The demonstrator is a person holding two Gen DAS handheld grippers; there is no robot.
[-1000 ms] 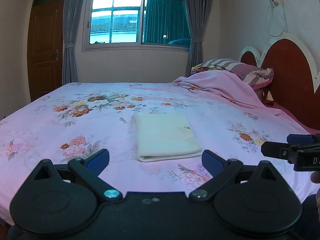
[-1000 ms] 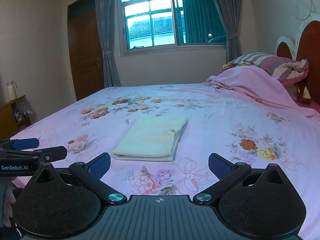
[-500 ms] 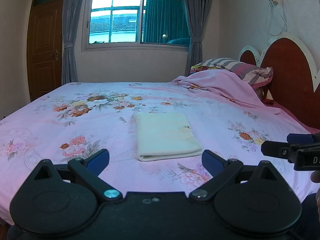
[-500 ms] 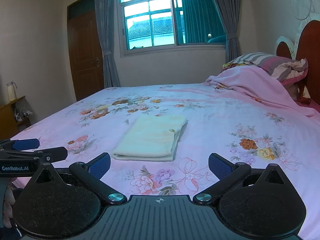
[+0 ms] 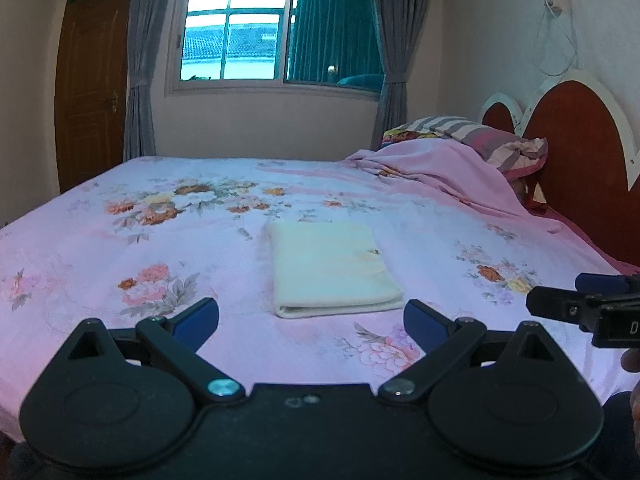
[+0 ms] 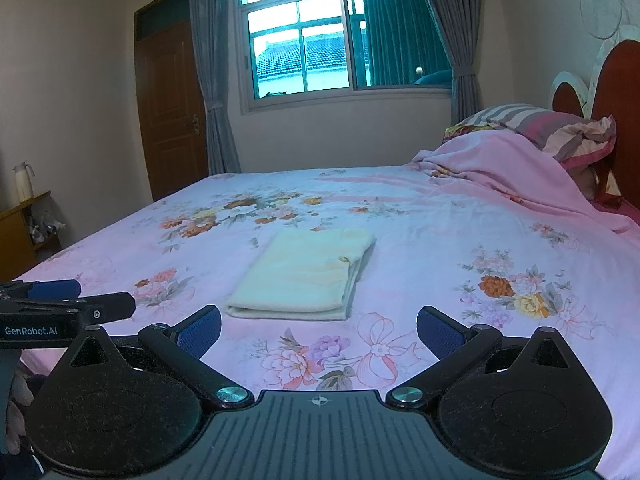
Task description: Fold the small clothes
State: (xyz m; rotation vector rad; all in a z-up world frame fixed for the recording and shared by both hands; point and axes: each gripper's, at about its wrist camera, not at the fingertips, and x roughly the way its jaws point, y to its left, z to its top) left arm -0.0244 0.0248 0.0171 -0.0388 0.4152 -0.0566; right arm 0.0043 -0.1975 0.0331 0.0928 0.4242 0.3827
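A cream garment point(image 5: 330, 266) lies folded into a flat rectangle on the pink floral bed sheet point(image 5: 120, 248); it also shows in the right wrist view point(image 6: 306, 274). My left gripper point(image 5: 311, 320) is open and empty, held back just short of the garment's near edge. My right gripper point(image 6: 318, 326) is open and empty, also short of the near edge, off to the garment's right. Each gripper shows at the edge of the other's view: the right one point(image 5: 580, 304) and the left one point(image 6: 68, 300).
A rumpled pink blanket point(image 5: 440, 172) and striped pillows point(image 5: 492, 140) lie at the head of the bed by the red headboard point(image 5: 580, 152). A window point(image 5: 276, 36) and a wooden door point(image 5: 90, 92) are behind. A low cabinet point(image 6: 20, 232) stands at far left.
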